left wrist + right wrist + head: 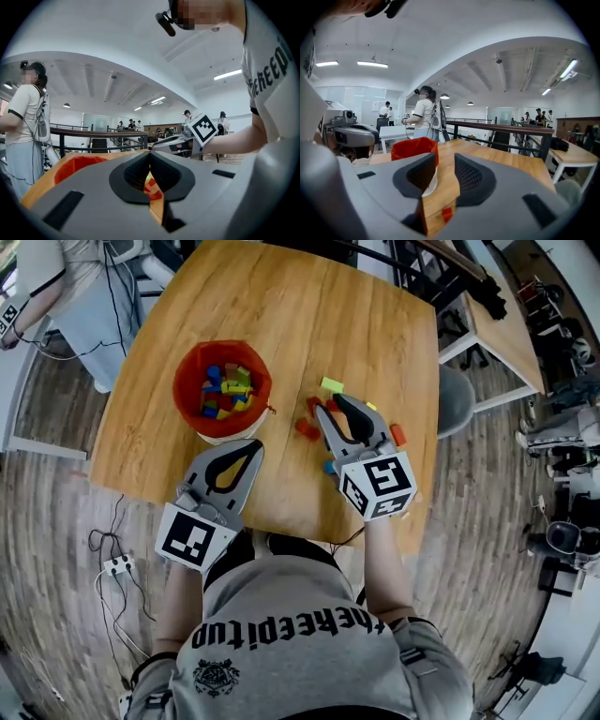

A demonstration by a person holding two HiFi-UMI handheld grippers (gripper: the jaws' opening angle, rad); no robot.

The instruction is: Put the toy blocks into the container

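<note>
Red container (185,381) sits left on surface (309,315), part-full. Left gripper (249,452) near it, fingers pressed together, empty. Right gripper (331,407): fingers spread, over loose toy blocks (307,428). Prob. light, stiff, smooth; pinch opposite flat faces.

Matt wooden table (309,315), plastic-looking toy blocks (307,428), container (184,381) with creased red lining (plastic or cloth, unclear)

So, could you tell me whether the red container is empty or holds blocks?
Not empty: the head view shows several coloured blocks inside the red container.
</note>
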